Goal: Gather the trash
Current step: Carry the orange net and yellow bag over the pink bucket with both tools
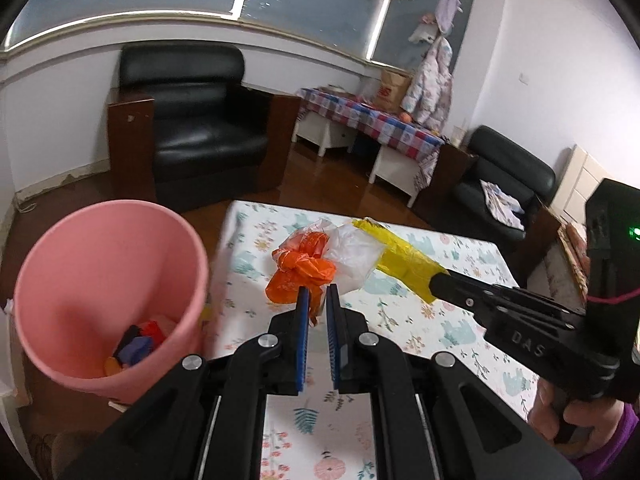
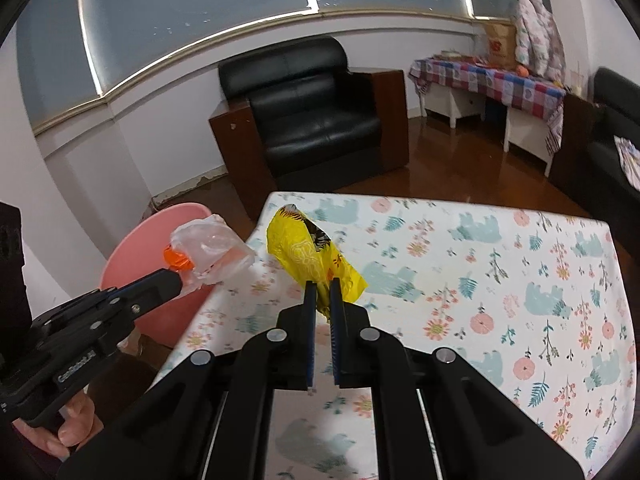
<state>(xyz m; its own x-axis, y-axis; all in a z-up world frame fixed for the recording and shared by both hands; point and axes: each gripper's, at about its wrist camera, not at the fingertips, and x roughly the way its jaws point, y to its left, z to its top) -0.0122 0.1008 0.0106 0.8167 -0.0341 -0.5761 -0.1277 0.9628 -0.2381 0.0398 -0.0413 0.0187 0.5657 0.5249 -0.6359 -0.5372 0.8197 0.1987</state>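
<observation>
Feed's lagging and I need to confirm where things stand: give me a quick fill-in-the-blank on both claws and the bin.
1. The left claw is shut on the ___ and clear plastic bag.
2. The right claw grips a ___ wrapper.
3. The pink trash bin stands to the ___ of the floral tablecloth.

Missing words: orange; yellow; left
</observation>
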